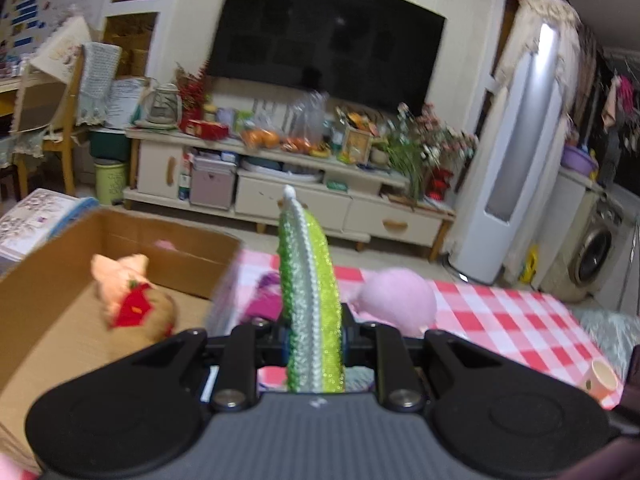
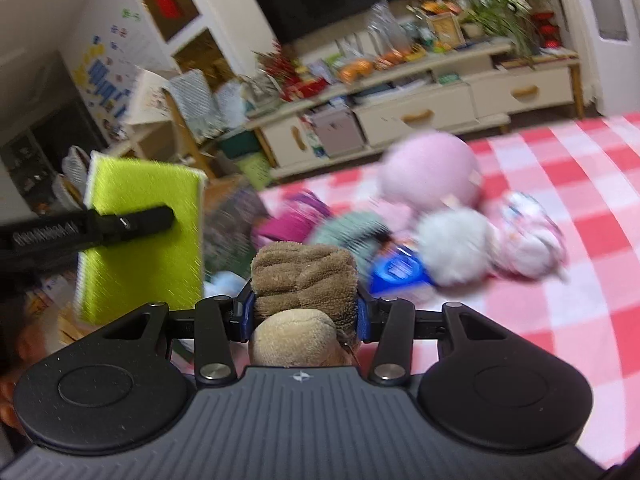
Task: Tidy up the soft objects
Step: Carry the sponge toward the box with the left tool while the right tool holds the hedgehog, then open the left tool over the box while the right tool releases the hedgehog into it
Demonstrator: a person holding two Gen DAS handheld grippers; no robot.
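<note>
Standing edge-up above the checked desk [image 1: 500, 320], a green scrubbing pad [image 1: 312, 300] is pinched in the left gripper [image 1: 314, 336] jaws, while a brown plush toy [image 2: 304, 280] is squeezed by the right gripper [image 2: 305, 316] jaws.

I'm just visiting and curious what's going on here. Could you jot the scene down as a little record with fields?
left gripper: shut on a green sponge, held edge-up
right gripper: shut on a brown plush
box: cardboard, open, to the left, with a peach plush inside
table: red and white checked cloth
still on the table: pink plush, white ball, patterned plush, other soft items too blurred to name
cup: at the table's right edge
</note>
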